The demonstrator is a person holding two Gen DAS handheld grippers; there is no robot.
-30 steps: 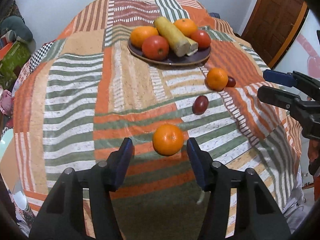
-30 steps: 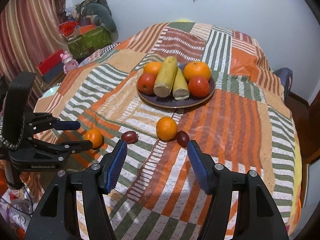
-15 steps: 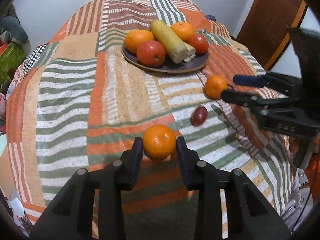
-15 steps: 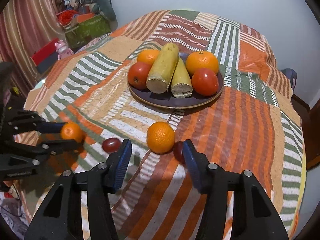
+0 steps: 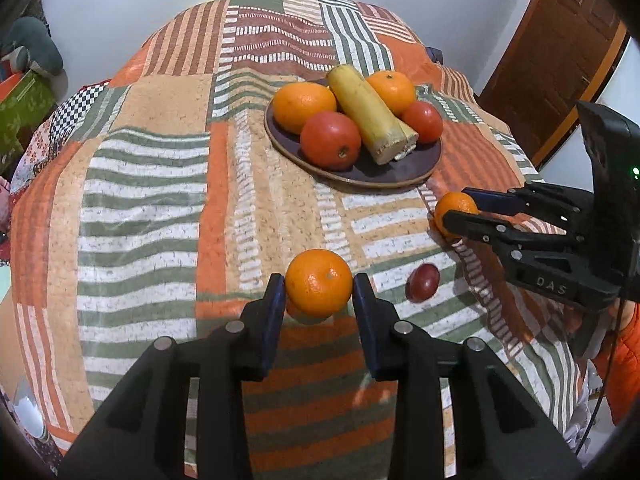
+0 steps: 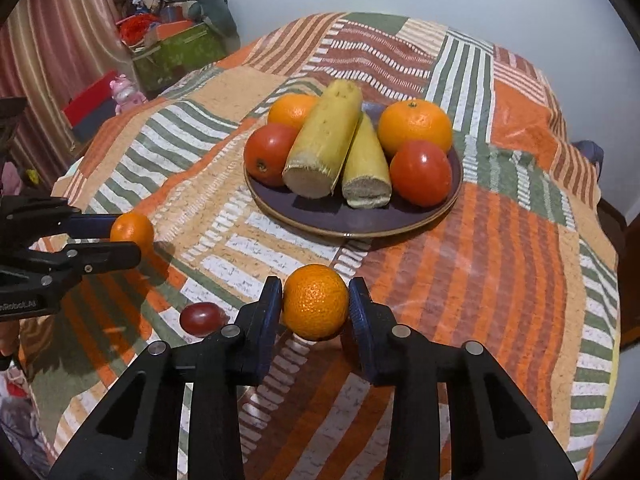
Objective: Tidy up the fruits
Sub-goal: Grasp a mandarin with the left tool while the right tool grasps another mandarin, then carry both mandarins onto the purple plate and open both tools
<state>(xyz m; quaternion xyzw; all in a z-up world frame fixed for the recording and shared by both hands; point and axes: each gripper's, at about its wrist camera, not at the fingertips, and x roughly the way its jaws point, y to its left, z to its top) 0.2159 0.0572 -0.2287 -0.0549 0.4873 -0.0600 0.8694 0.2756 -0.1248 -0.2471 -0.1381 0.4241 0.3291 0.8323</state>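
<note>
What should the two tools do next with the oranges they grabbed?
Probably lift both oranges a little and carry them toward the plate. The left tool is shut on one orange and the right tool on the other orange, both low over the cloth. The plate already holds fruit, with bare room at its near edge.

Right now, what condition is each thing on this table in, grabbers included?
Left gripper: shut on left orange.
Right gripper: shut on right orange.
Plum: loose on the cloth.
Plate: piled with oranges, tomatoes, two cut yellow pieces.
</note>
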